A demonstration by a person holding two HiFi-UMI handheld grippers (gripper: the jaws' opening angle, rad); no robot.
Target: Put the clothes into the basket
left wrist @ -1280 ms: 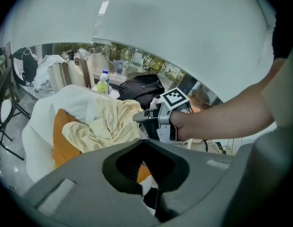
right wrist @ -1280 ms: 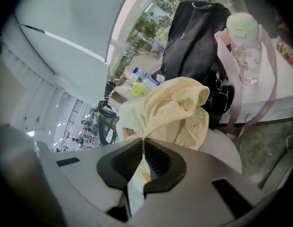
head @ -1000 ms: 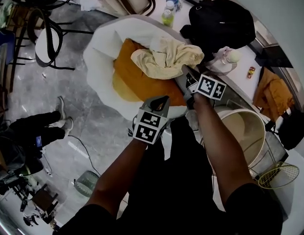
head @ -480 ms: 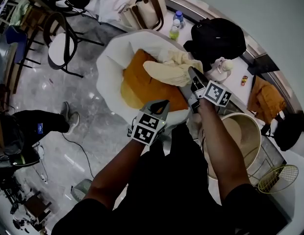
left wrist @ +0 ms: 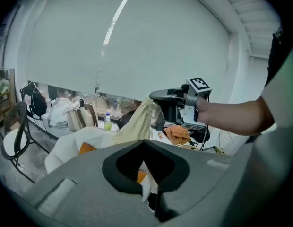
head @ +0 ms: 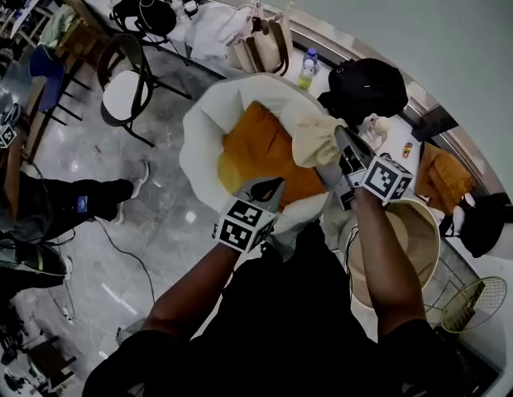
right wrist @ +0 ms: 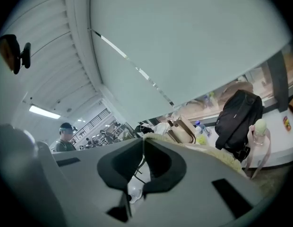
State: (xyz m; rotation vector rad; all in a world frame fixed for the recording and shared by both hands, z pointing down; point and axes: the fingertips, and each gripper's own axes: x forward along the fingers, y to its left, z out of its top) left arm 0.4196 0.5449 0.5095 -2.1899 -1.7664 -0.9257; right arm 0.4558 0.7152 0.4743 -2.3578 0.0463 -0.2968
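Observation:
A cream cloth [head: 316, 139] hangs bunched from my right gripper [head: 342, 144], whose jaws are shut on its top, above a white beanbag [head: 203, 131]. An orange garment [head: 256, 151] lies spread in the beanbag. In the left gripper view the cream cloth [left wrist: 137, 122] drapes down from the right gripper [left wrist: 156, 96]. A fuzzy cream edge [right wrist: 222, 156] shows beside the right jaws. My left gripper [head: 270, 190] hovers at the beanbag's near rim, jaws together, with nothing seen in them. The round cream basket [head: 422, 226] stands below my right forearm.
A black backpack [head: 364, 89], a bottle [head: 307, 67] and tote bags [head: 256, 44] sit along the window ledge. A chair [head: 128, 93] stands to the left. An orange cloth [head: 443, 176] lies at right, a wire basket [head: 467, 300] below it. A person [head: 50, 209] is on the floor at left.
Both grippers have risen. The cream cloth, which lay spread on the orange garment, now hangs gathered from the right gripper, clear of the beanbag.

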